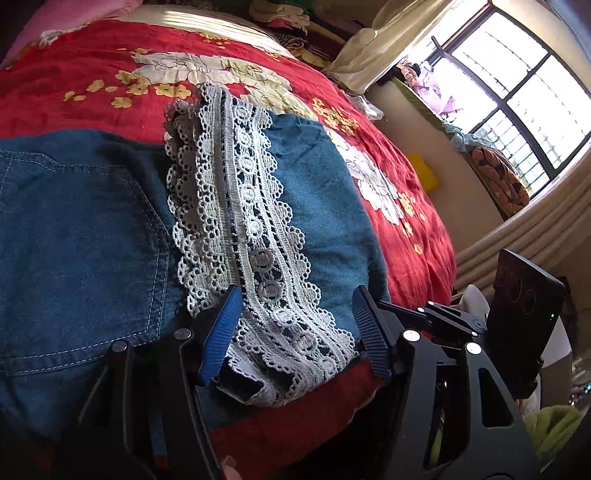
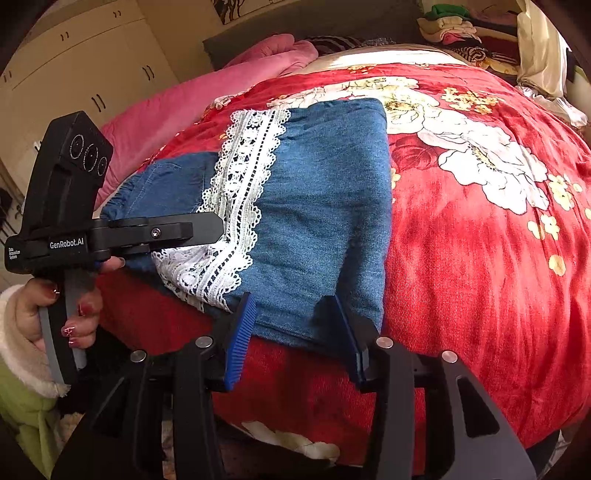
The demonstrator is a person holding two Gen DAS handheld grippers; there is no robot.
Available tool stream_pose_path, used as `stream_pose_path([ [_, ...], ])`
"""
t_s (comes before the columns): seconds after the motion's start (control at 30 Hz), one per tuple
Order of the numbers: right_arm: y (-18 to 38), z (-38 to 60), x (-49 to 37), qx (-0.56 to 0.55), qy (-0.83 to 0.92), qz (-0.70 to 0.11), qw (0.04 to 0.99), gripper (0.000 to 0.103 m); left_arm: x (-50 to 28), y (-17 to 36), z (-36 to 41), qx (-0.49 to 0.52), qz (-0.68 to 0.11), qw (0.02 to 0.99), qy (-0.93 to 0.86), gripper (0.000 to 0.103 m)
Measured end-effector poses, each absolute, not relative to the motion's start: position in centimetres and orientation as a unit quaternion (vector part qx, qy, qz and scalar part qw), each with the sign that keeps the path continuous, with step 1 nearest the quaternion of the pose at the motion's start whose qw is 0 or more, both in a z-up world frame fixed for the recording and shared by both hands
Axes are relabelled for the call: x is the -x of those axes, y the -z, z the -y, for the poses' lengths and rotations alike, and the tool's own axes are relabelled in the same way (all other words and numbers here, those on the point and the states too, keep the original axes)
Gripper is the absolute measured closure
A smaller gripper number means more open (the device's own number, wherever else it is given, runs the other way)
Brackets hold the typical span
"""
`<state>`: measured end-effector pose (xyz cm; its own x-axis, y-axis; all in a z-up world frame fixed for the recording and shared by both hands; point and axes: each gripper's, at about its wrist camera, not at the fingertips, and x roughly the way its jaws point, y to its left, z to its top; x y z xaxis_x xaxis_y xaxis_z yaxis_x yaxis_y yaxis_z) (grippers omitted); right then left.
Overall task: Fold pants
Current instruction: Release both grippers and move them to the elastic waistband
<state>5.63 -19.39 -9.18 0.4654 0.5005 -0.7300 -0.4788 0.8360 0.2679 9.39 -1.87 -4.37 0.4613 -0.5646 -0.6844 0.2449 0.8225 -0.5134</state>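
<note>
Blue denim pants (image 1: 81, 229) with a white lace hem (image 1: 251, 236) lie folded on a red floral bedspread (image 1: 406, 221). The legs are folded over, so the lace band lies across the denim. My left gripper (image 1: 295, 328) is open, its blue pads on either side of the lace's near end. In the right wrist view the pants (image 2: 317, 206) and lace (image 2: 236, 206) show at centre. My right gripper (image 2: 295, 332) is open over the near edge of the folded denim. The left gripper's body (image 2: 66, 206) shows at the left.
A pink blanket (image 2: 207, 96) lies at the head of the bed. Piled clothes (image 2: 461, 29) sit at the far side. A window (image 1: 517, 92) and a ledge with cushions are to the right. White cupboards (image 2: 74, 66) stand at the left.
</note>
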Motion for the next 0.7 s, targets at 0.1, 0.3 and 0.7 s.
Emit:
stream_pose_path([
  [0.1, 8.0, 20.0, -5.3, -0.022, -0.284, -0.424, 0.86, 0.057, -8.6, 2.9, 1.4, 0.166, -0.448, 0.848, 0.23, 0.045],
  [0.3, 5.7, 20.7, -4.4, -0.031, -0.282, -0.4, 0.871, 0.049, -6.6, -1.0, -0.4, 0.148, -0.407, 0.879, 0.197, 0.032],
  [0.7, 1.6, 19.2, -4.4, -0.021, -0.286, -0.36, 0.888, 0.024, -2.3, -4.7, -8.1, 0.151, -0.352, 0.92, 0.085, 0.01],
])
